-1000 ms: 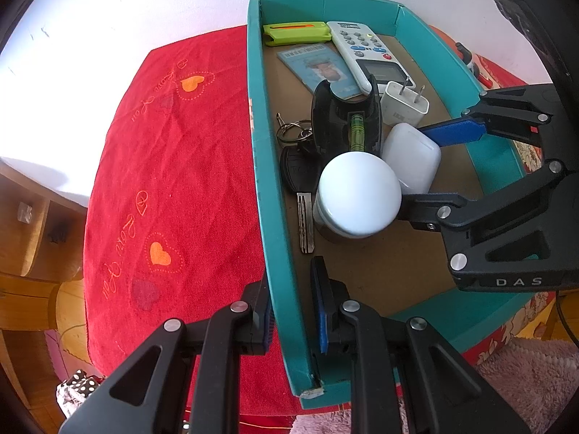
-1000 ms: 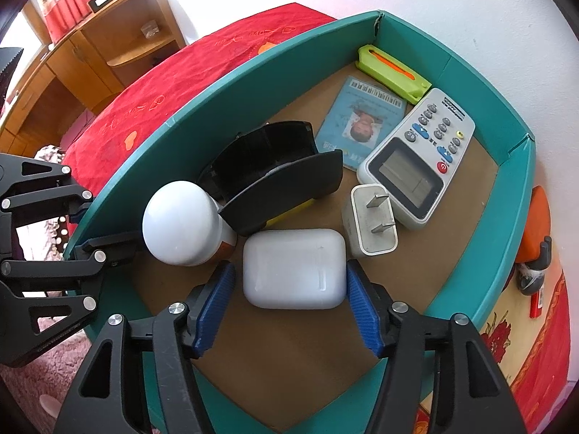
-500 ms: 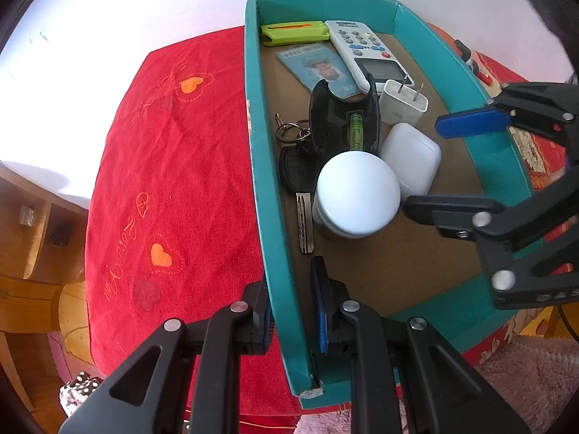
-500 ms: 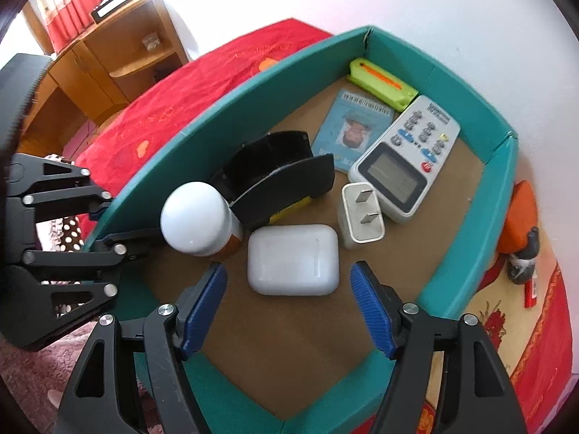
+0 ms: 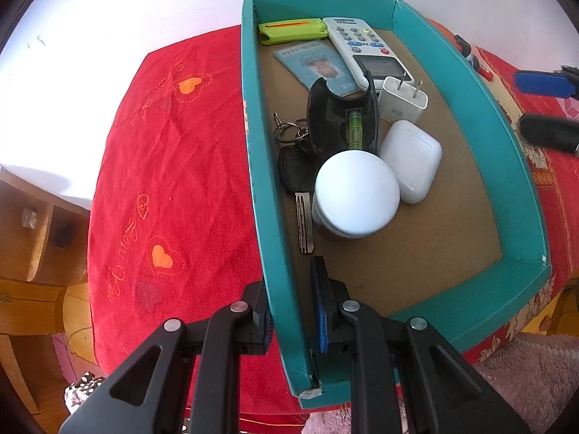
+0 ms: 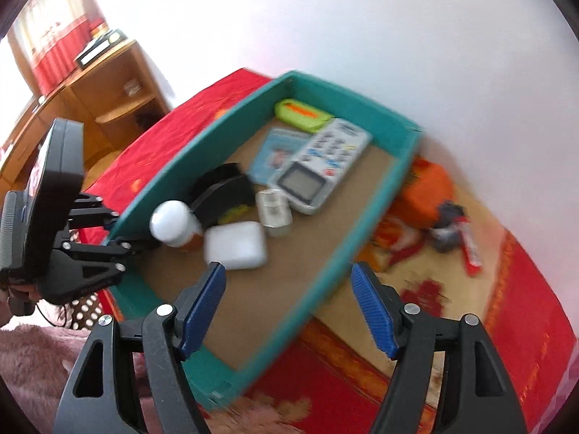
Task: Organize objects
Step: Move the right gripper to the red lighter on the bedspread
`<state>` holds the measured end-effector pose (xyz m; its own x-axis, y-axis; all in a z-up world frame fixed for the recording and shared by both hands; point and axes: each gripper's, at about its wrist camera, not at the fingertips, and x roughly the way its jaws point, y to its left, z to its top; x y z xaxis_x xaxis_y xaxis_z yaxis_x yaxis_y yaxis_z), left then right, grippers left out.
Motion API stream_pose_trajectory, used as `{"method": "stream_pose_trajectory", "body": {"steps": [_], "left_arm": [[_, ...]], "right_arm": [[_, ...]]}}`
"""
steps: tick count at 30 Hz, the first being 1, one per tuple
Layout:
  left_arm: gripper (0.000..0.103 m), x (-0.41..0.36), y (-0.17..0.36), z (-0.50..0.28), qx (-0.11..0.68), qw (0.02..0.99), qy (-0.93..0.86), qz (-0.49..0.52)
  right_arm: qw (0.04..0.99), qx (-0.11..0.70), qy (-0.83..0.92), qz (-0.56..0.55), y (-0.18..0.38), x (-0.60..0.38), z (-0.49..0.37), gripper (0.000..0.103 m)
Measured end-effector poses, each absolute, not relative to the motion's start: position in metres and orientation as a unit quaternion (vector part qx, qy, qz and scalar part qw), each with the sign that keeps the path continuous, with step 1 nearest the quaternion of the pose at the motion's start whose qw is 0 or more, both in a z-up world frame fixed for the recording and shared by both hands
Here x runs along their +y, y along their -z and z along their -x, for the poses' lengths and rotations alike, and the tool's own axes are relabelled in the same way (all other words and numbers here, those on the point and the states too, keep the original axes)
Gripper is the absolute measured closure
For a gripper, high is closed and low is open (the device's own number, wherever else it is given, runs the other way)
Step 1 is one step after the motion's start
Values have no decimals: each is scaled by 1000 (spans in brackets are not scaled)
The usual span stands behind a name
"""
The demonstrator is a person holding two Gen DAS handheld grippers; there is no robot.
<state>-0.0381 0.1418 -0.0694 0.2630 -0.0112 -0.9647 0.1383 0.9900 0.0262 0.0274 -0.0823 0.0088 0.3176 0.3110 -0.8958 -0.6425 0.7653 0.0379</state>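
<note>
A teal tray [image 5: 506,137] sits on a red cloth. It holds a white earbud case [image 5: 412,161], a white-capped jar [image 5: 356,195], a black case [image 5: 342,123], keys [image 5: 295,166], a charger plug [image 5: 401,99], a white keypad device [image 5: 362,47], a card [image 5: 311,65] and a green holder [image 5: 291,30]. My left gripper [image 5: 291,307] is shut on the tray's left wall [image 5: 266,217]. My right gripper [image 6: 289,307] is open and empty, raised above the tray's near right wall [image 6: 336,253]; the earbud case [image 6: 235,246] lies ahead of its left finger.
An orange object [image 6: 427,191] and small red and dark items [image 6: 456,231] lie on the cloth right of the tray. A wooden shelf unit [image 6: 108,94] stands to the left. A white wall is behind. A pink rug [image 5: 524,379] lies below.
My right gripper let go of the earbud case, opened wide and pulled back up and to the right, out of the tray. The left gripper has kept its hold on the tray wall.
</note>
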Motion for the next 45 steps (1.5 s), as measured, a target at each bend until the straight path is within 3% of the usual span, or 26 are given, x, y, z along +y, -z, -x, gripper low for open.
{"method": "stream_pose_trajectory", "body": {"steps": [17, 19, 20, 21, 31, 37, 41, 45], "left_arm": [[87, 135, 71, 33, 610, 789, 39, -60], [87, 133, 71, 32, 612, 788, 36, -60], [87, 133, 71, 32, 612, 788, 34, -59], [87, 133, 71, 31, 613, 788, 33, -57], [87, 134, 72, 28, 616, 786, 16, -47], [87, 134, 73, 28, 616, 787, 10, -46], [87, 133, 74, 28, 616, 787, 9, -47], [87, 133, 74, 29, 615, 787, 10, -47]], "right_arm": [[809, 557, -162, 91, 36, -224, -104, 30], [812, 552, -164, 90, 40, -228, -115, 39], [812, 552, -168, 91, 41, -228, -119, 50], [811, 551, -171, 93, 43, -229, -123, 55], [796, 551, -207, 140, 53, -213, -155, 55], [792, 551, -214, 149, 59, -208, -164, 62], [795, 545, -215, 158, 60, -200, -169, 78], [795, 542, -214, 170, 59, -196, -161, 82]]}}
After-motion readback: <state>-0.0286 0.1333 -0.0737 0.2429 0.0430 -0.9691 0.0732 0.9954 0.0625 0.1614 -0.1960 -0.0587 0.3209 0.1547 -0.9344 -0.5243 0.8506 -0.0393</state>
